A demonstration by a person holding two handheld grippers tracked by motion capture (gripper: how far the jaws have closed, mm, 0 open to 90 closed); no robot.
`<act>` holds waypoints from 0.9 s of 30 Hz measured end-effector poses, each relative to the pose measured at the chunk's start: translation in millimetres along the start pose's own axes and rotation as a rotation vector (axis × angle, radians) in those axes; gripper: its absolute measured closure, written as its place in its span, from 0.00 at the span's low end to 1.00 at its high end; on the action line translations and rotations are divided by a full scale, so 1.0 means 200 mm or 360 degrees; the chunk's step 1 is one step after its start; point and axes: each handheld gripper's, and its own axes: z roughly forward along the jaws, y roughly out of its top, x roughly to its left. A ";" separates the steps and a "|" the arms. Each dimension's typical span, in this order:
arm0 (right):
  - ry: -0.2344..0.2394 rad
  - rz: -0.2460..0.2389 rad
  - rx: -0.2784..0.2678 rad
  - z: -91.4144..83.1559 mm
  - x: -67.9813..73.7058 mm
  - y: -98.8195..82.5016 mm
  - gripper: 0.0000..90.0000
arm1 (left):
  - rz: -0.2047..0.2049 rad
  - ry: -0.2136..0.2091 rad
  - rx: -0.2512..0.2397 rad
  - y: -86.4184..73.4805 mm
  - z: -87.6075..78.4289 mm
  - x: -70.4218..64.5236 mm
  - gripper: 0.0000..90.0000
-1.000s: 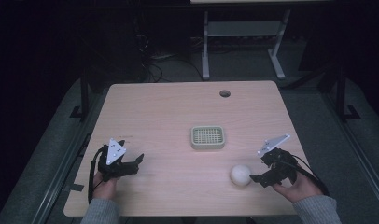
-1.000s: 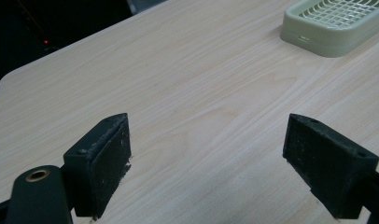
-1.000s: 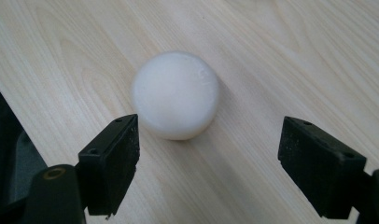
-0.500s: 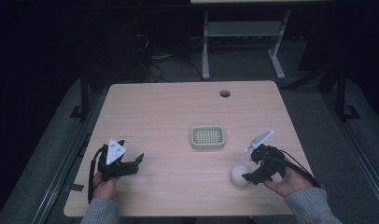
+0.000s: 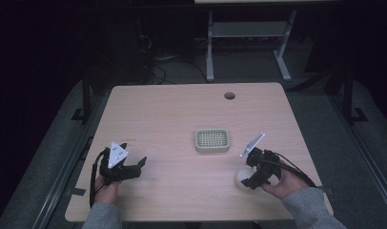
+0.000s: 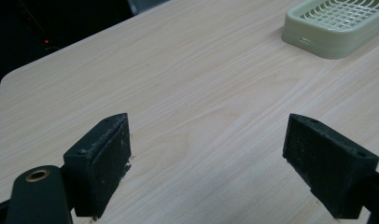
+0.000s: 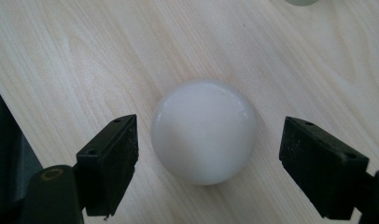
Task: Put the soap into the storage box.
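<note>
The right gripper (image 5: pixel 249 180) hangs over a white ball (image 5: pixel 242 177) that lies on the wooden worktop (image 5: pixel 172 119), near the front edge and toward the front right corner. In the right gripper view the ball (image 7: pixel 204 131) sits between the two black jaws, which stand wide apart, one on each side of it, with a strip of bare wood showing between each pad and the ball's surface. The ball rests on the worktop (image 7: pixel 85 56); its smooth skin carries a soft sheen.

The grey three-cornered plate on top of the right gripper tilts up toward the middle of the worktop, and the cable runs back over the person's right hand (image 5: pixel 282 183) and its grey sleeve (image 5: pixel 308 210).

A pale green slotted tray (image 5: pixel 212 140) lies near the middle of the worktop, just behind the ball and slightly to the left of it, apart from it.

The left gripper (image 5: pixel 134 167) sits near the front left corner, well apart from the ball and the tray. In the left gripper view its jaws are spread wide with nothing between them but bare worktop (image 6: pixel 178 93), and the tray (image 6: pixel 334 25) shows at the upper right of that view.

A round cable hole (image 5: pixel 229 95) marks the worktop near its far edge.
</note>
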 end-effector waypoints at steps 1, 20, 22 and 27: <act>-0.0001 -0.0004 0.0004 0.01 0.00 0.00 0.21 | 0.0000 0.0001 -0.0001 0.00 0.00 0.00 0.16; 0.0018 -0.0021 0.0114 0.10 0.00 0.03 0.20 | 0.0002 0.0000 0.0001 0.00 0.00 0.00 0.17; 0.0025 -0.0014 0.0128 0.11 0.00 0.03 0.19 | -0.0002 -0.0001 0.0004 0.00 0.00 0.00 0.17; 0.0017 -0.0019 0.0147 0.12 0.00 0.03 0.19 | -0.0001 -0.0001 0.0006 0.00 0.00 0.00 0.17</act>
